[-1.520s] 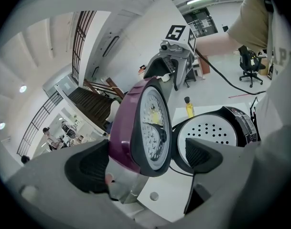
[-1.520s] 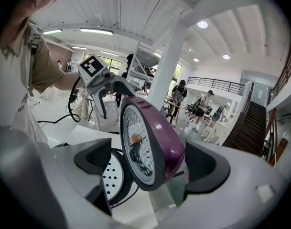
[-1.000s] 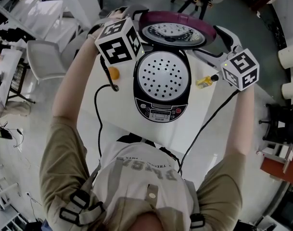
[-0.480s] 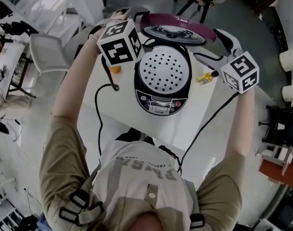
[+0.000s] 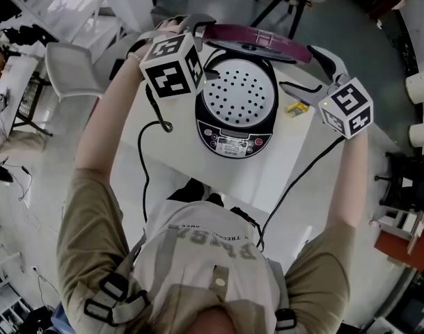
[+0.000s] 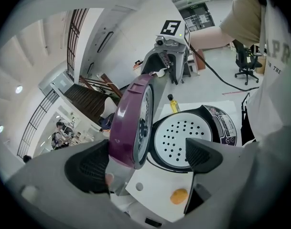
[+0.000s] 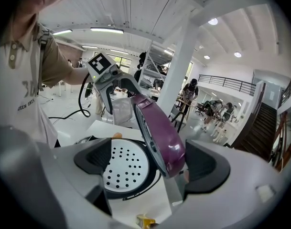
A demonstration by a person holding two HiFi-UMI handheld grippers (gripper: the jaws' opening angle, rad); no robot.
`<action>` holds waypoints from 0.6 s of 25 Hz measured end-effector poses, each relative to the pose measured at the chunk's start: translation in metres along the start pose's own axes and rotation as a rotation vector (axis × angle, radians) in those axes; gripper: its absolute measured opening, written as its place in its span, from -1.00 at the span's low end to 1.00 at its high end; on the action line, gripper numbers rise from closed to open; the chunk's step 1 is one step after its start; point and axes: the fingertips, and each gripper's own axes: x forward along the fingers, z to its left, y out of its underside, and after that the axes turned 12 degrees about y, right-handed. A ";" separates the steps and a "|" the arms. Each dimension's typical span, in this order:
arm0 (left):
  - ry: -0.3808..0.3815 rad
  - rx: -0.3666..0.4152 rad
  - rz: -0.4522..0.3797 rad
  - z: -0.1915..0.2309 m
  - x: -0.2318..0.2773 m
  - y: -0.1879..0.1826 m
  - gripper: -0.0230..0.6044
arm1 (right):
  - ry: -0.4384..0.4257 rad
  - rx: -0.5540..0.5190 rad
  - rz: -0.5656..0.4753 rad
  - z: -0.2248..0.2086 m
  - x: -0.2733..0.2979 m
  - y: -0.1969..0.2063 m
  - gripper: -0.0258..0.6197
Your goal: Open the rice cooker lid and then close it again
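rice cooker lid (image 5: 262, 42), glossy purple dome, over round perforated white plate (image 5: 238, 96)

Bright even indoor light; ceiling strips glare; fisheye edges dark, near parts blurred.

A white table (image 5: 177, 160) carries a small round orange object (image 6: 179, 196) near one edge and a small yellow bottle (image 6: 173, 103) near the opposite side. A white chair (image 5: 72, 72) stands beside the table on a pale glossy floor (image 5: 30, 207). A dark office chair (image 6: 243, 61) sits well apart.
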 end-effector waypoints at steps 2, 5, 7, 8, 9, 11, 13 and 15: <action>0.005 -0.001 0.001 -0.005 -0.001 0.000 0.72 | -0.004 -0.002 0.002 0.004 -0.002 0.001 0.50; 0.010 -0.002 0.002 -0.012 -0.001 0.001 0.72 | -0.009 -0.004 0.003 0.010 -0.005 0.003 0.50; 0.011 -0.003 0.004 -0.017 -0.001 0.002 0.72 | -0.013 -0.007 0.003 0.014 -0.007 0.005 0.50; 0.011 -0.003 0.004 -0.020 0.000 0.002 0.72 | -0.015 -0.008 0.003 0.016 -0.008 0.006 0.50; 0.011 -0.003 0.005 -0.022 0.000 0.002 0.72 | -0.017 -0.010 0.003 0.017 -0.009 0.007 0.50; 0.010 -0.002 0.008 -0.026 0.001 0.002 0.72 | -0.023 -0.012 0.002 0.021 -0.011 0.009 0.50; 0.012 -0.003 0.011 -0.030 0.001 0.003 0.72 | -0.030 -0.015 0.002 0.024 -0.012 0.011 0.50; 0.016 -0.005 0.013 -0.035 0.001 0.004 0.72 | -0.038 -0.018 0.004 0.028 -0.014 0.013 0.50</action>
